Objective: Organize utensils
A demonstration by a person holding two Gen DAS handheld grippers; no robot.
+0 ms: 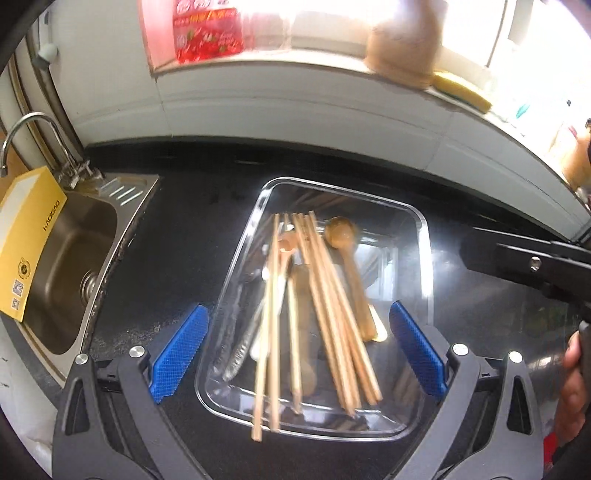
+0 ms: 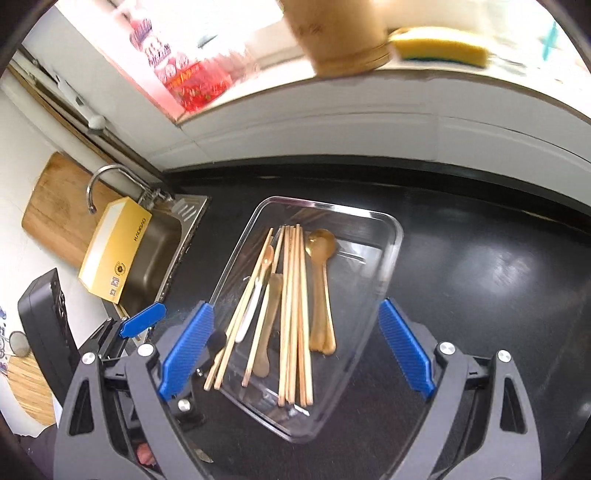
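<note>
On the black counter (image 2: 480, 258) sits a clear tray (image 2: 391, 236), and the utensils lie inside it. Many wooden chopsticks (image 2: 293, 314) lie side by side along the tray. A golden spoon (image 2: 320, 243) lies just beside them. A few more chopsticks (image 2: 236, 332) lean over the tray's near left rim and stick out. Under the sticks are a white piece and a grey metal piece (image 1: 240, 350), but it is hard to tell what they are. Much of the left wrist view is smeared, so the tray's things look fuzzy there.

At the top, a brown wooden pot (image 2: 343, 33) and a yellow sponge (image 2: 439, 50) are cut off by the edge and too bright to see well. A yellow box (image 2: 114, 251) leans in the steel sink (image 2: 162, 240) and hides part of it.

Both claws point down at the tray from above. The left gripper (image 1: 299, 354) has its blue pads far apart, with nothing pinched. The right gripper (image 2: 295, 354) is spread wide too, and nothing is pinched. A hand (image 1: 576, 387) shows at the right edge, mostly cut off.
</note>
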